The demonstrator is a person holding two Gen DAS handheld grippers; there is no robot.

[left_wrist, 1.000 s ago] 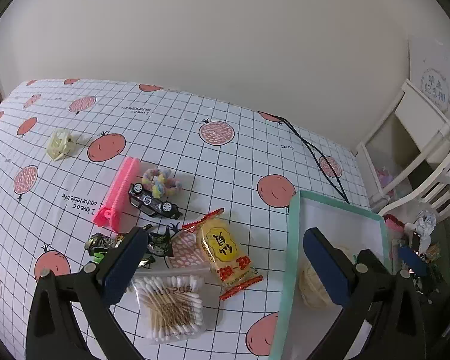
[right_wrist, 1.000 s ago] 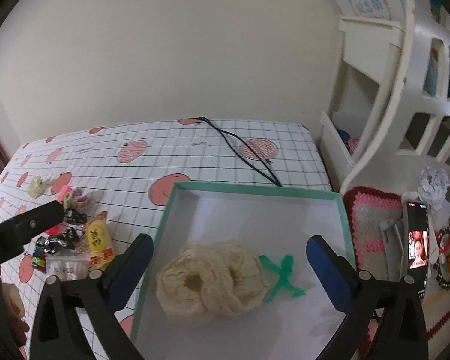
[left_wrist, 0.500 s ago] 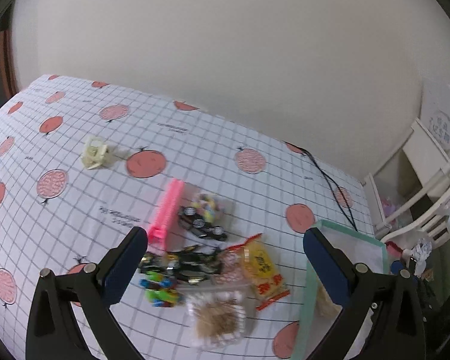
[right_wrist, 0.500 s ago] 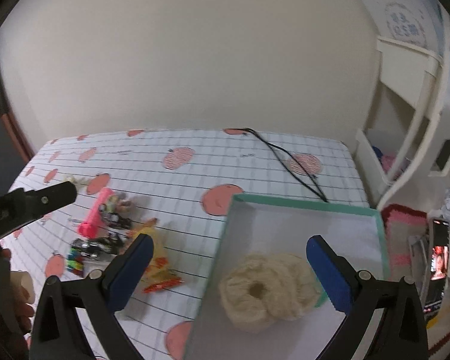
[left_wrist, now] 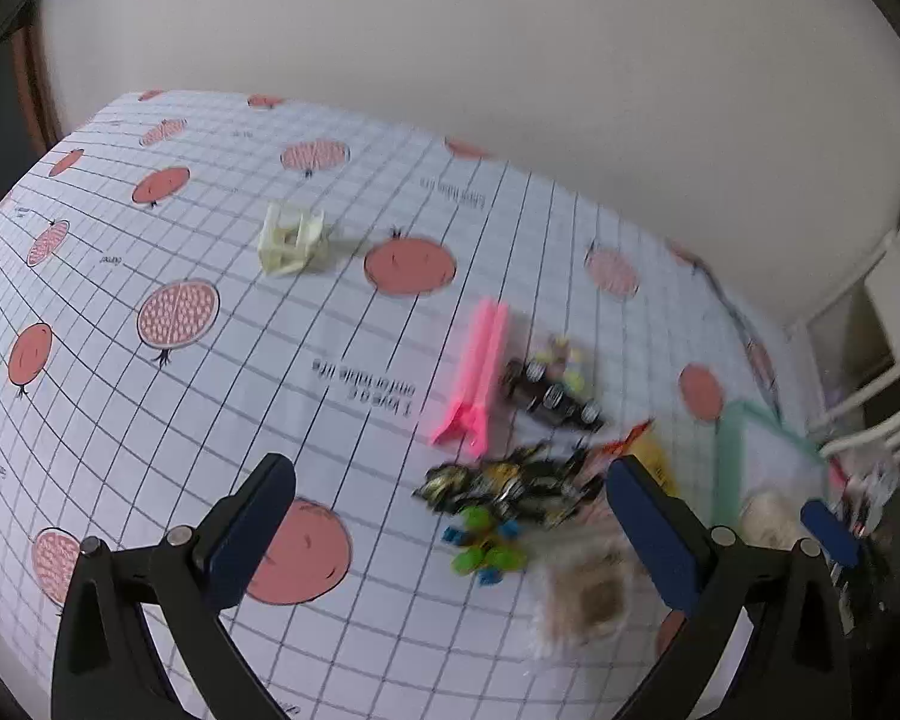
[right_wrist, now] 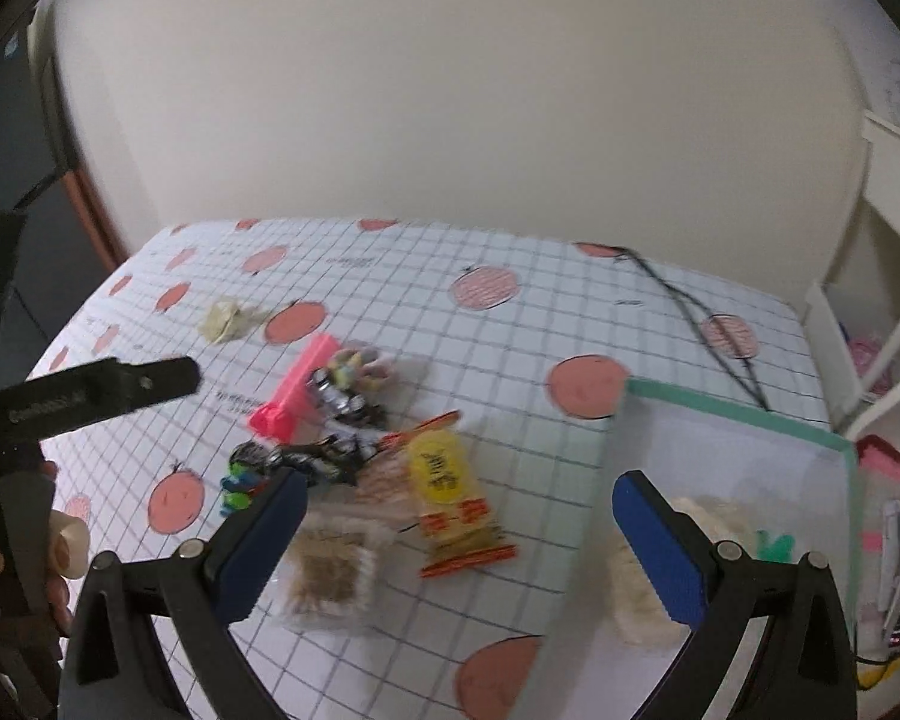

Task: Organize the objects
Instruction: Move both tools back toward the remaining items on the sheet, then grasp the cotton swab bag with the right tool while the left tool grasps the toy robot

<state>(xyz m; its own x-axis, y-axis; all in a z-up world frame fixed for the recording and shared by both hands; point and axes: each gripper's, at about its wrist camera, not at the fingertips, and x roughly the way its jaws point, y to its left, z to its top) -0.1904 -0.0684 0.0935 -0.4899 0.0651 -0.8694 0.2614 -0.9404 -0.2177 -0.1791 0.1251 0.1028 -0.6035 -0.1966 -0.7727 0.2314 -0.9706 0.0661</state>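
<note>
**Both grippers empty above the clutter**

The left gripper [left_wrist: 450, 516] and right gripper [right_wrist: 459, 525] are held with jaws spread wide, nothing between them. The loose pile [right_wrist: 354, 444], seemingly toys and a snack packet [right_wrist: 453, 504], is left on the counter [right_wrist: 510, 348] just beside the green-rimmed box [right_wrist: 744, 414], where a cream scrunchie [right_wrist: 642, 588] is already stored.

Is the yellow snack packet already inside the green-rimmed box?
No, the yellow snack packet lies on the tablecloth, left of the box.
</note>
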